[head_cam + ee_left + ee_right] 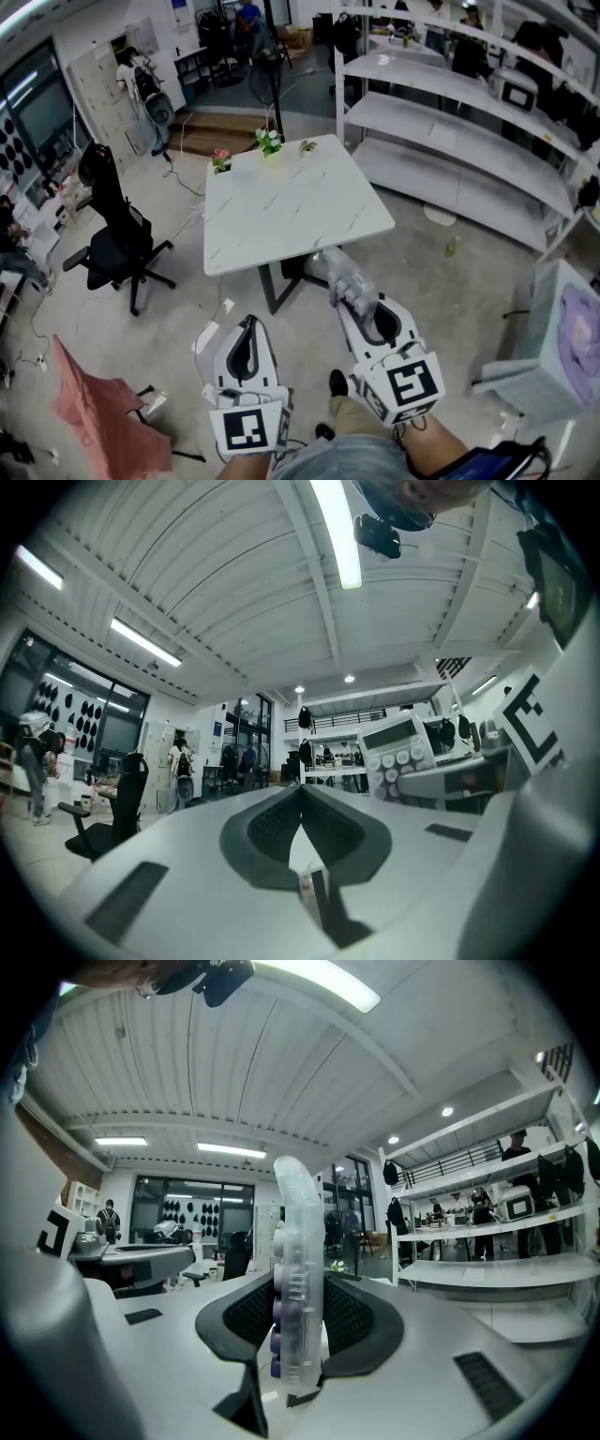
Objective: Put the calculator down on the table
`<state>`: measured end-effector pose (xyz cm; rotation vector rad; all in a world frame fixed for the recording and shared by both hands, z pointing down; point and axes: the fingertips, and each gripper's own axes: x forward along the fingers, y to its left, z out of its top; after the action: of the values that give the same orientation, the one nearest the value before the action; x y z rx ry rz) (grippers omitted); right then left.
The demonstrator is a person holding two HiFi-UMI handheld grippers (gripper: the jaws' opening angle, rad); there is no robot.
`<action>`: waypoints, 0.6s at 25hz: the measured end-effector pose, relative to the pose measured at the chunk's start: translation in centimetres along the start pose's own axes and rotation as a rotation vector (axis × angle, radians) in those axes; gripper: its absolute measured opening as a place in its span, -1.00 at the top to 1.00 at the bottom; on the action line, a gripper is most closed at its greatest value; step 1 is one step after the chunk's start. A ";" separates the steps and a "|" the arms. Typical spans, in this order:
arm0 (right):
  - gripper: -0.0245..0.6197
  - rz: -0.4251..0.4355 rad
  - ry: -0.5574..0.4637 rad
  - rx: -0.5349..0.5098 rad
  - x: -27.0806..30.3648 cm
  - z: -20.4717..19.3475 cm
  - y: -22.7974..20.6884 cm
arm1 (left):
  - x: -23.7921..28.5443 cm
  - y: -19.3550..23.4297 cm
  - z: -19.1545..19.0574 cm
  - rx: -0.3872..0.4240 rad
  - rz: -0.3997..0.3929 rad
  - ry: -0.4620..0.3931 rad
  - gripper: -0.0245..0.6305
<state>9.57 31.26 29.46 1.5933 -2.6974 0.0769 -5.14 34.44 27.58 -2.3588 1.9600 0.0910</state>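
The calculator [298, 1241] is off the table [281, 211], clamped upright and edge-on between the ribbed dark pads of the right gripper [298, 1283]. From this side it is a thin slab of clear, glossy plastic with a rounded top. Domed keys run down its left face, white above and purple lower down. Its bottom end sinks between the pads and is cut off from sight, and its display cannot be seen from this side. In the left gripper view its face shows: a pale grey screen above rows of round white keys. Any figures or print there are too small to read. In the head view the calculator [342, 277] is a blurred, translucent shape held in the air just before the table's near edge, over the grey concrete floor [441, 281]. The table has a smooth, square white top with faint marble veining. Most of its dark legs are hidden beneath it, and three small potted plants [268, 141] stand along the far edge. The left gripper [249, 326] has a matte white shell with black textured pads. Its jaws are closed tip to tip [302, 789] with nothing between them. A black office chair [117, 234] stands left of the table, and white shelving [450, 122] rises on the right.
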 end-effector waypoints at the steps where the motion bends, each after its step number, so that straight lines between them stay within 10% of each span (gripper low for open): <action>1: 0.48 -0.002 0.003 0.002 0.5 -0.3 -0.4 | 0.8 -0.1 -0.4 -0.001 -0.004 0.011 0.90; 15: 0.48 0.010 0.090 0.079 12.3 -3.9 -8.4 | 16.1 0.8 -3.6 0.056 -0.041 0.112 0.90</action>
<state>10.90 16.63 34.03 1.5554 -2.6658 0.2517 -3.03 18.21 29.66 -2.4157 1.9321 -0.0990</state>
